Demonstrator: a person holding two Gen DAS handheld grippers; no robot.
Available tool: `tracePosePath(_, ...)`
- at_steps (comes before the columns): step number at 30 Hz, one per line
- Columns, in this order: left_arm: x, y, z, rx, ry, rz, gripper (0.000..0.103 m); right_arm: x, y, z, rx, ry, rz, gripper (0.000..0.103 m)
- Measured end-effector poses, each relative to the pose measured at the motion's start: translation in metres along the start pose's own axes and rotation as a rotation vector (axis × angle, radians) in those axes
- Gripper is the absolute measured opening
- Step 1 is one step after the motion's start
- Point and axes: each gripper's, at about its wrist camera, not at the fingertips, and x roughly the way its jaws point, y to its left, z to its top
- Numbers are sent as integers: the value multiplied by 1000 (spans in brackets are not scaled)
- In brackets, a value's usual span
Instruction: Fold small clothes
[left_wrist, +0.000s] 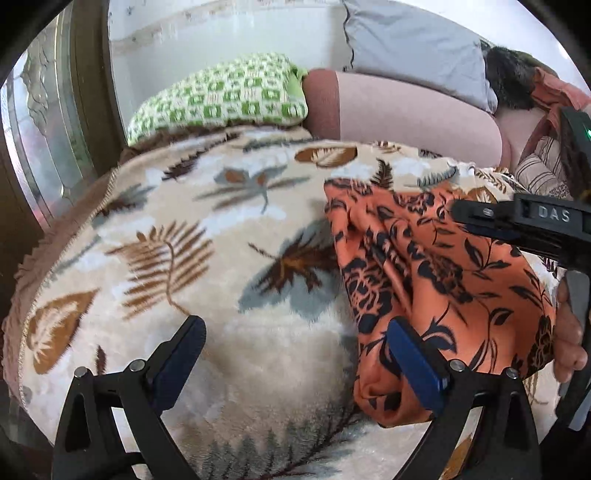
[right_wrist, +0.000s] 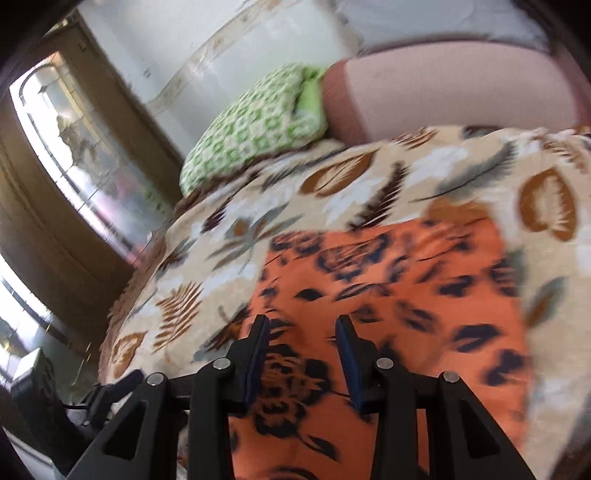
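On the left stands a wooden mirrored door (left_wrist: 48, 122), then the bed under a leaf-print blanket (left_wrist: 177, 236), with a green patterned pillow (left_wrist: 221, 96) and a pink bolster (left_wrist: 406, 107) along its far side. The left tool (left_wrist: 295, 358) hangs over the blanket with its jaws wide apart and nothing between them; its right-hand pad (left_wrist: 417, 365) is at the near left edge of the orange flowered garment (left_wrist: 443, 280), in front of the cloth, though contact cannot be told. The garment lies rumpled on the right part of the bed, well apart from the pillow. The right tool (right_wrist: 301, 354) sits above it, jaws partly open; cloth shows through the gap, but whether the pads press on it cannot be told.

The risks, as I judge them: the thin cloth may slide from a loose pinch, a jaw may catch the plush blanket along with the hem, and with only one tool holding, the fold would likely come out skewed over the existing creases.

No containers are visible.
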Motion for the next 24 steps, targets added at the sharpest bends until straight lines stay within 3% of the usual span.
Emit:
tracePosePath(4, 2, -8, 1, 30, 5, 10, 99, -13, -24, -4, 73, 8, -45, 41)
tracePosePath(8, 12, -20, -3, 94, 35, 55, 99, 8, -41, -17, 98, 124, -118, 40)
tracePosePath(15, -8, -14, -2, 50, 7, 71, 99, -36, -27, -20, 87, 49, -103, 40)
tracePosePath(17, -19, -13, 1, 46, -20, 92, 99, -58, -21, -27, 79, -1, -105, 56)
tracePosePath(18, -25, -12, 2, 43, -31, 102, 99, -70, -19, -29, 79, -27, -109, 59)
tracePosePath(24, -60, -9, 7, -10, -65, 138, 99, -138, 2, -50, 44, -130, -125, 61)
